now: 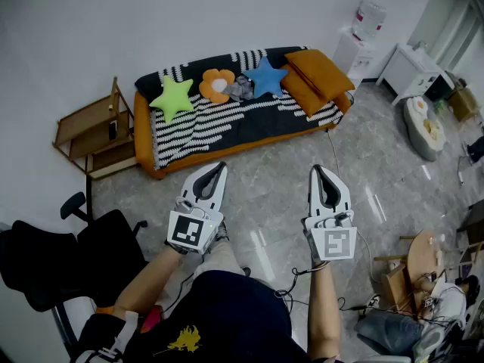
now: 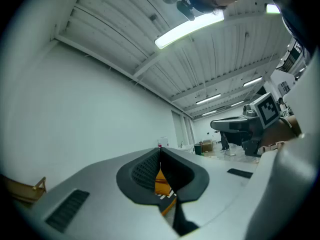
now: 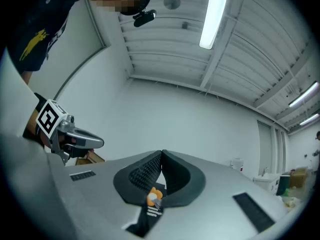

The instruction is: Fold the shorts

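The head camera looked steeply down past the left gripper [image 1: 220, 165] and right gripper [image 1: 318, 169] toward the sofa [image 1: 227, 124]. Their cameras tilted upward, glimpsing it too.

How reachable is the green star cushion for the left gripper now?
Probably not yet: the left gripper, jaws shut, hangs over floor short of the sofa holding the green star cushion. Nothing blocks the way; stepping closer should do.

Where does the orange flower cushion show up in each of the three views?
Head view: orange flower cushion on the striped sofa, between the green star cushion and the blue star cushion.
Left gripper view: not in it; only an orange, striped sliver of the sofa shows below the closed jaws.
Right gripper view: the cushion, tiny, in the gap below the closed jaws.
Shared landmark: the striped sofa.
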Motion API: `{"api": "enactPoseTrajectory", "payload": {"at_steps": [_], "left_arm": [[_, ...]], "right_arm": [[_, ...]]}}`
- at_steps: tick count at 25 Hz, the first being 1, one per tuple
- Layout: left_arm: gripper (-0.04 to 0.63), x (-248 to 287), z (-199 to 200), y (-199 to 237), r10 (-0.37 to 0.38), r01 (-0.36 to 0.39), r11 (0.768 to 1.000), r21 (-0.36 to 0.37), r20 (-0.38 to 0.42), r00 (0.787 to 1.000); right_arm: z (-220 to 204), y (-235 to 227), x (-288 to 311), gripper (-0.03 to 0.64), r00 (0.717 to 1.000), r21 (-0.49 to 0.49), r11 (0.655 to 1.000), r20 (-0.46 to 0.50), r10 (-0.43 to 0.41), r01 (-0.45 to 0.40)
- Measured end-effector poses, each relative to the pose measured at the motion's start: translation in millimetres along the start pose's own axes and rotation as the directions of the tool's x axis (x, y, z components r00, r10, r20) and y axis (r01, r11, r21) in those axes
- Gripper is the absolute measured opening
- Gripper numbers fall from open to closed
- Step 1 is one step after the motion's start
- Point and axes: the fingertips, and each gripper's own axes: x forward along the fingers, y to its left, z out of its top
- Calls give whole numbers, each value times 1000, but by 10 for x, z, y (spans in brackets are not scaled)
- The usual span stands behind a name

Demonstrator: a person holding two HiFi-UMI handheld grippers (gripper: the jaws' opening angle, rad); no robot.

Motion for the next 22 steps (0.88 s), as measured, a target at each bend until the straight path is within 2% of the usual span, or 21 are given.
{"api": "enactPoseTrajectory", "payload": {"at_steps": [1,2,3,4,5,6,7,8,9,10,11,12,13,15,19,22], "left_arm": [[15,3,48,-5,8,-9,999,32,25,1000],[15,7,85,-10,15,-18,998,63,44,999],[15,11,109,-15,21,-26,996,89,55,998],[15,13,122,-21,25,-31,994,103,62,998],[15,12,130,-30,27,-33,994,106,65,998],[15,5,137,-46,25,-32,994,105,66,998],[15,-7,147,-64,21,-28,994,105,68,997],[15,-21,164,-76,20,-27,994,103,74,997],[15,-32,180,-77,20,-28,995,95,82,996],[15,-36,188,-66,22,-29,997,76,89,996],[15,-33,190,-49,22,-27,998,54,93,995],[15,-28,190,-31,21,-24,999,37,95,995],[15,-26,192,-18,20,-23,999,29,98,995],[15,-36,208,-20,27,-29,999,26,108,994],[15,-43,172,-73,18,-21,1000,22,96,995],[28,-45,132,-110,2,-4,1000,23,87,996]], "right_arm": [[25,-16,-21,14,1000,31,999,24,-15,14],[48,-26,-40,53,999,56,998,45,-27,24],[66,-20,-54,139,998,63,998,57,-32,28],[75,8,-66,147,998,36,999,53,-24,22],[65,57,-82,144,1000,-46,999,21,1,0],[33,118,-107,53,999,-180,983,-39,37,-43],[-8,176,-141,14,992,-324,940,-107,71,-103],[-35,215,-177,14,983,-421,894,-157,96,-154],[-32,227,-210,14,979,-444,878,-172,110,-177],[3,216,-238,14,984,-395,905,-144,109,-158],[57,198,-261,14,992,-305,946,-86,89,-111],[106,189,-279,14,997,-228,971,-30,64,-69],[136,196,-290,14,999,-185,982,5,49,-47],[128,226,-299,14,999,-125,991,15,49,-46],[3,175,-312,15,998,59,997,-30,48,-46],[-67,122,-351,17,999,61,998,-35,-4,6]]}}
